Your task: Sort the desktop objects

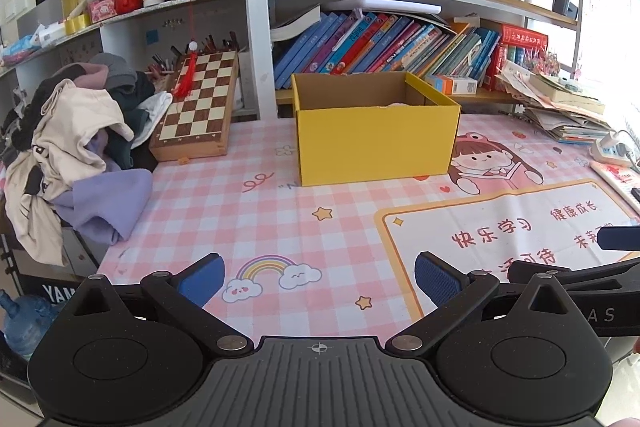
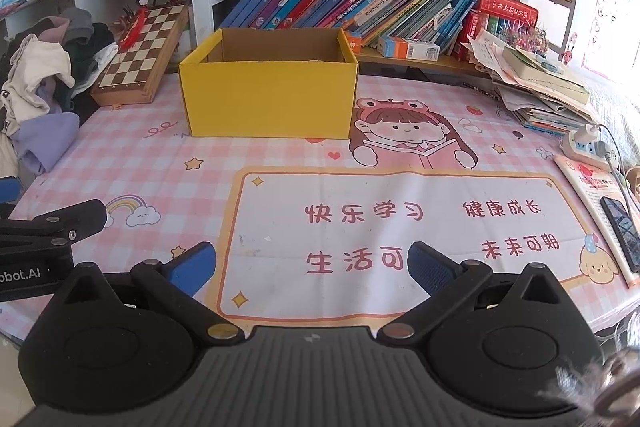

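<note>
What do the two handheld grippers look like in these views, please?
Both look alike. The left gripper and right gripper each have a black, ribbed body, two round black housings, black linkage arms with silver pivot pins, and fingers tipped with blue textured pads. White lettering ending "bot.AI" marks the left gripper's side, seen in the right wrist view. No cables or sleeves show.

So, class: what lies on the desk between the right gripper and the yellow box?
Nothing loose: only the printed desk mat lies between the right gripper and the yellow cardboard box, as the right wrist view shows.
</note>
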`<state>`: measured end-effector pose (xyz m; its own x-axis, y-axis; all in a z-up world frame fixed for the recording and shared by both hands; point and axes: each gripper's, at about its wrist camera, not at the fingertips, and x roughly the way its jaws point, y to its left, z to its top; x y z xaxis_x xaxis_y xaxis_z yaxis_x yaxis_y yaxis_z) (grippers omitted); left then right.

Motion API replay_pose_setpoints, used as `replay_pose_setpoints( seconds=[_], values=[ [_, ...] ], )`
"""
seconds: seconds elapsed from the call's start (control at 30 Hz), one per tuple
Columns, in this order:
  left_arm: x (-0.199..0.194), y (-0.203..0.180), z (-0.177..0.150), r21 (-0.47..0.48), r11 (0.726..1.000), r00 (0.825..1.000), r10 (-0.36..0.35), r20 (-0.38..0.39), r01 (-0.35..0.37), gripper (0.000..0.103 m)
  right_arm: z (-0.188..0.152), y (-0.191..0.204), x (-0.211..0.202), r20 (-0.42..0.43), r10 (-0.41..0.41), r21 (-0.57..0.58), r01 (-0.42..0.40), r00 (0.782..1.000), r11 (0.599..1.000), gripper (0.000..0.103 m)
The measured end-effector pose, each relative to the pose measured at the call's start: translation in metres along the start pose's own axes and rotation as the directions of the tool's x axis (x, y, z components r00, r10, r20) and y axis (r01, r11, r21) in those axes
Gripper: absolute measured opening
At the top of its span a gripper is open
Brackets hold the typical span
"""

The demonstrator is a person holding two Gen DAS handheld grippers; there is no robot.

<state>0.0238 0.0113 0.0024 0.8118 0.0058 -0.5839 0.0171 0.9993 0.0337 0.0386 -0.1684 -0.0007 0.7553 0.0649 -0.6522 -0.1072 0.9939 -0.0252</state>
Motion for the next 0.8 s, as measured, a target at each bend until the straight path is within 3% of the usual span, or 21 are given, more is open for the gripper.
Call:
replay_pose_setpoints(
  seconds=[0.57, 0.8],
  values=[
    [0.000, 0.002, -0.001, 0.016, 0.999, 0.999, 0.036, 0.024, -0.036, 0.102, 0.003, 0.009, 0.008, -0.023, -0.005, -0.023, 0.005, 1.000, 1.000, 0.103],
    [0.009, 0.002, 0.001, -0.001, 1.000, 1.000, 0.024, -0.006, -0.024, 0.102, 0.004, 0.007, 0.013, -0.040, -0.010, -0.029, 0.009, 0.999, 1.000, 0.103]
  ],
)
